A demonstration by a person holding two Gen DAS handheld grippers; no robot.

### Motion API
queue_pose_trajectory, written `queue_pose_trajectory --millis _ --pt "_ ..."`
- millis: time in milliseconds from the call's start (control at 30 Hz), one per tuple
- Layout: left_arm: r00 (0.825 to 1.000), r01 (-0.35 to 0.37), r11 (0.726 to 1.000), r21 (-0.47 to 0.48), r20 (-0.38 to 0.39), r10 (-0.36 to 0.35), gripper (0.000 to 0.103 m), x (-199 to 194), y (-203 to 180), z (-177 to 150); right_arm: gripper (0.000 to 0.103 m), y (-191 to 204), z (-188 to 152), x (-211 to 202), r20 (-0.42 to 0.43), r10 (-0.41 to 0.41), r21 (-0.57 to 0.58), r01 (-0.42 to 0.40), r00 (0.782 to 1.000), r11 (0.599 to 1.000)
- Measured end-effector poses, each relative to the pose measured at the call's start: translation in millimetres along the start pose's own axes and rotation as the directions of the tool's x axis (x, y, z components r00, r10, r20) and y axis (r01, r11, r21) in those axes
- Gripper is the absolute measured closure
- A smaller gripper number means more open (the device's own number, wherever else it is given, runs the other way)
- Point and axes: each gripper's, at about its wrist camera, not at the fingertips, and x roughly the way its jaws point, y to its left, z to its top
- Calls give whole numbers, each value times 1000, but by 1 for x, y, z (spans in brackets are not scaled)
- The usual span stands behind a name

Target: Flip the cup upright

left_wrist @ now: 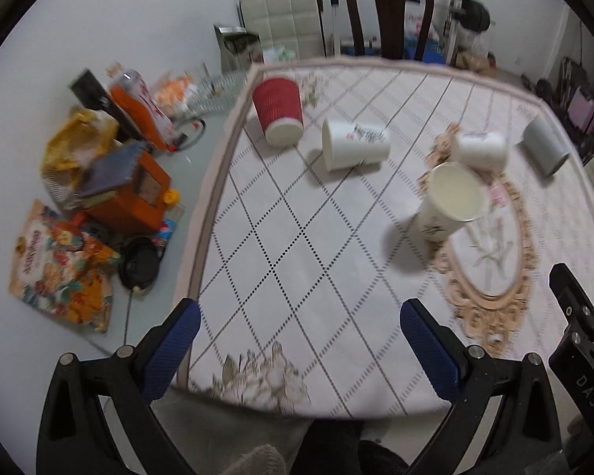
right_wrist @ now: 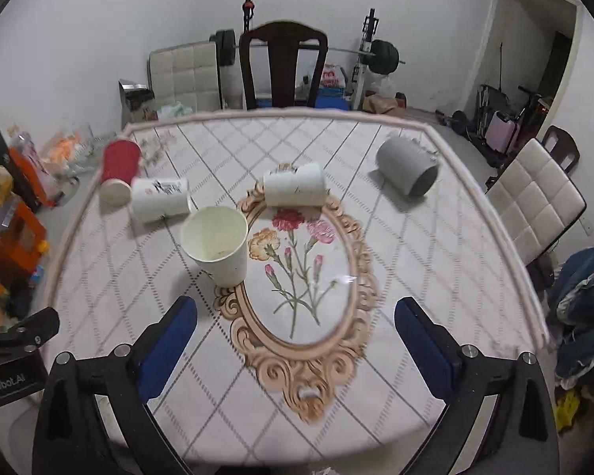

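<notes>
Upright cream paper cup point(right_wrist: 217, 248), mouth up; red cup point(right_wrist: 118, 170), printed white cup point(right_wrist: 161, 198), white mug point(right_wrist: 295, 190), grey cup point(right_wrist: 408, 170) lying at 10–1 o'clock. Left gripper point(left_wrist: 297, 352) and right gripper point(right_wrist: 295, 350) spread, empty.

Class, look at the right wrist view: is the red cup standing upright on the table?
No, the red cup lies on its side near the table's far left corner, open end facing the camera.

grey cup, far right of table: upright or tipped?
Tipped. The grey cup lies on its side on the table, open mouth facing the camera.
</notes>
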Motion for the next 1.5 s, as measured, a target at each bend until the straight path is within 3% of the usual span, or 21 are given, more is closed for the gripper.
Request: queue_pose_trajectory --millis 300,533,767,1500 --pt "991 42 998 -40 130 -36 0 -116 0 -36 2 -30 0 -118 30 4 -27 -3 1000 1000" --pt "980 47 998 -44 197 -37 0 -161 7 -48 2 -46 -3 -177 91 -2 -16 3 996 1000" --pt "976 49 998 -36 213 -40 0 -168 11 -50 2 -44 -2 -195 91 -13 2 13 996 1000" --pt "980 72 997 -13 186 -68 0 -149 18 -42 2 -24 3 -175 63 -21 -20 22 998 1000"
